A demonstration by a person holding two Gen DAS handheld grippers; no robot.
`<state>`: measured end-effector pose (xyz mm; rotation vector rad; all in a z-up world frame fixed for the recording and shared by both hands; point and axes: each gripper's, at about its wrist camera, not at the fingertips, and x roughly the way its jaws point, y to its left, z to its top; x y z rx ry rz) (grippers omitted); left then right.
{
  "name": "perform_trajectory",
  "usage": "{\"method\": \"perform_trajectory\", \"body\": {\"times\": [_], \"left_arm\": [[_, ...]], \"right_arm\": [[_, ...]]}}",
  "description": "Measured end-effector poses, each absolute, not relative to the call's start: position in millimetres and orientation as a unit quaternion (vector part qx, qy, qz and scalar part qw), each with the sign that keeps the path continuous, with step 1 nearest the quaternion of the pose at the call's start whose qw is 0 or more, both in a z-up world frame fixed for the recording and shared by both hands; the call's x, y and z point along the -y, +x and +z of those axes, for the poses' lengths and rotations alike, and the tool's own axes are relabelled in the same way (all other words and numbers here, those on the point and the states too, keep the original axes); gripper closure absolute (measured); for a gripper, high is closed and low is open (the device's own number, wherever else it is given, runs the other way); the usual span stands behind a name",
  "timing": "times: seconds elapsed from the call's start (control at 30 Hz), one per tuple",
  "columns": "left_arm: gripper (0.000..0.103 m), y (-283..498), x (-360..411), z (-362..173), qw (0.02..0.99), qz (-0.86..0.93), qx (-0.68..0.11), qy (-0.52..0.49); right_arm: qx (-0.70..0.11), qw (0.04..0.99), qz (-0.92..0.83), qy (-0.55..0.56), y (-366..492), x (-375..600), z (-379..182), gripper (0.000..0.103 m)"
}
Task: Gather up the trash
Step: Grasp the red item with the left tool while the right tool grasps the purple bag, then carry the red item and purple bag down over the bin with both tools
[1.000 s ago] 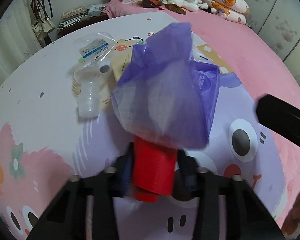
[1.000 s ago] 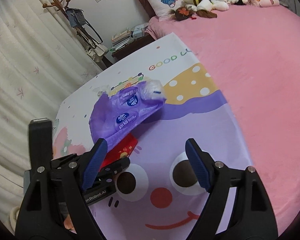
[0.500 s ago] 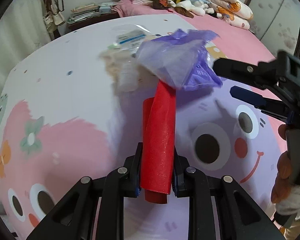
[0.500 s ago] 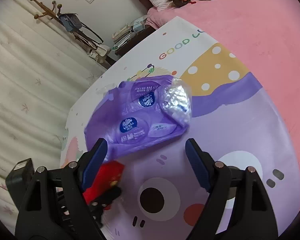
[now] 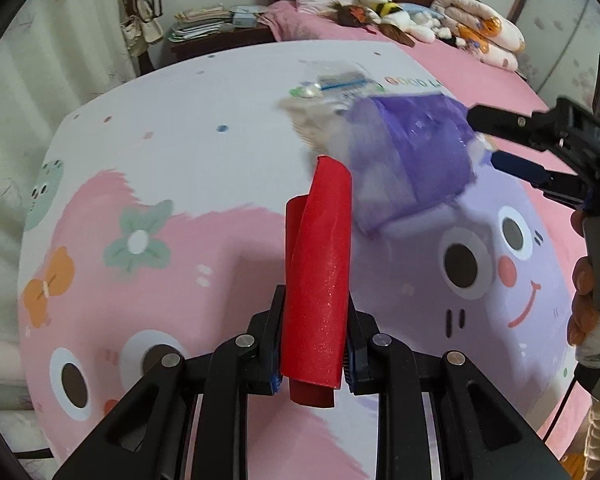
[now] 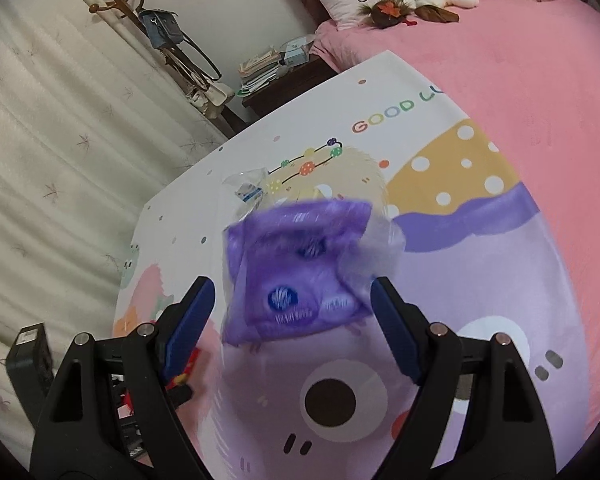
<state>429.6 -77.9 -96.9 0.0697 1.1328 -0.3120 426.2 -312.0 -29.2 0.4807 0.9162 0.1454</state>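
Note:
My left gripper (image 5: 312, 344) is shut on a rolled red glittery paper (image 5: 320, 276), which stands up from between the pads. A crumpled purple plastic wrapper (image 5: 412, 160) shows blurred just right of the roll's top; whether it touches the roll I cannot tell. My right gripper (image 6: 290, 304) is open, and the purple wrapper (image 6: 300, 264) appears between its blue pads (image 6: 192, 312) without being pressed. In the left wrist view the right gripper (image 5: 484, 136) reaches in from the right, right next to the wrapper. The red paper (image 6: 184, 368) peeks out at the lower left of the right wrist view.
A clear plastic bag with a blue label (image 5: 336, 80) lies farther back on the cartoon-printed blanket (image 5: 180, 160), also seen as the clear bag (image 6: 248, 188). A hand (image 5: 584, 280) holds the right gripper. Plush toys and pillows (image 5: 380, 4) sit at the bed's head beside a cluttered nightstand (image 5: 208, 28).
The purple wrapper has come off the top of the red roll and shifted right, now blurred. The right gripper has closed in around it. The left gripper has moved on with the roll.

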Motion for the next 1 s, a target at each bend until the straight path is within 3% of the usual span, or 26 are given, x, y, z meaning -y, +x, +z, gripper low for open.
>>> {"method": "perform_trajectory", "body": {"times": [0.67, 0.73, 0.77, 0.83, 0.9, 0.93, 1.0], "left_arm": [[0.081, 467, 63, -121, 0.825, -0.140, -0.547, -0.011], [0.081, 467, 66, -121, 0.827, -0.140, -0.545, -0.010], [0.081, 467, 67, -121, 0.827, -0.140, -0.544, -0.010], [0.081, 465, 67, -121, 0.828, -0.139, -0.544, -0.010], [0.081, 462, 66, -118, 0.828, -0.139, -0.543, -0.012], [0.081, 459, 65, -116, 0.829, -0.137, -0.542, -0.012], [0.081, 453, 62, -109, 0.831, -0.136, -0.540, -0.013]], "right_arm": [[-0.444, 0.874, 0.095, 0.172, 466, 296, -84, 0.021], [-0.444, 0.872, 0.103, 0.178, 466, 293, -85, 0.035], [-0.447, 0.869, 0.110, 0.181, 465, 292, -86, 0.050], [-0.449, 0.868, 0.108, 0.179, 463, 289, -86, 0.057], [-0.445, 0.870, 0.113, 0.178, 456, 288, -83, 0.075], [-0.445, 0.870, 0.117, 0.178, 452, 287, -81, 0.081], [-0.437, 0.873, 0.118, 0.182, 439, 288, -73, 0.082]]}}
